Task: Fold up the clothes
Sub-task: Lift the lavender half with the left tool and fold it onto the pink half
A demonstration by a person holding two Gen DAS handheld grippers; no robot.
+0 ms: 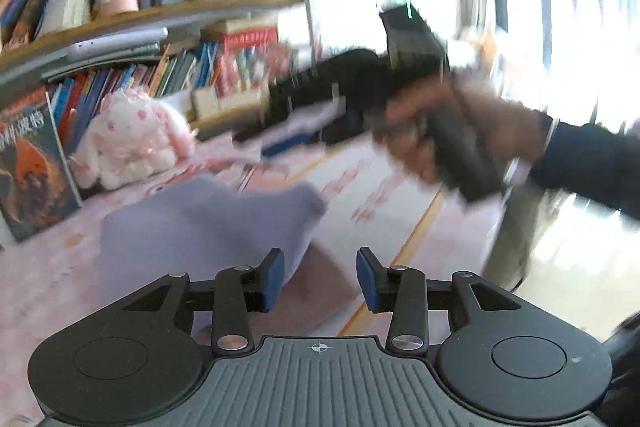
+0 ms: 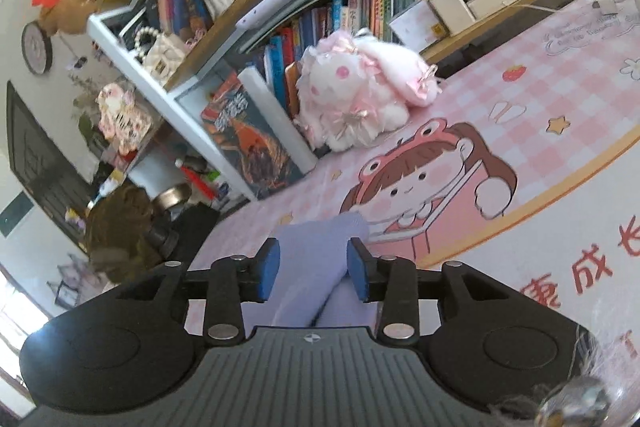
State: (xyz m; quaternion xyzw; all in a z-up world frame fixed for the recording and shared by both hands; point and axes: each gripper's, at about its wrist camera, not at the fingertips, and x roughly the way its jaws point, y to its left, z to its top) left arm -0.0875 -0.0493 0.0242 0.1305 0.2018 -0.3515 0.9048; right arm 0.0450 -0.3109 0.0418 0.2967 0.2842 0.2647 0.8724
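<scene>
Lavender soft knit garment (image 2: 316, 259) bunched at 6 o'clock on pink cartoon-print desk mat (image 2: 540, 115); left gripper (image 1: 320, 277) wide, empty; right gripper (image 2: 308, 273) wide, astride cloth, unclamped. Stage of folding indeterminate.

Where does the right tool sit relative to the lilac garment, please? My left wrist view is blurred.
Observer: The right tool is open, low over the lilac garment, which lies between its fingers.
Operator: Thank you. What lies just beyond the garment?
Observer: A cartoon girl in a frog hat, printed on the pink mat. The garment's far edge reaches her.
</scene>
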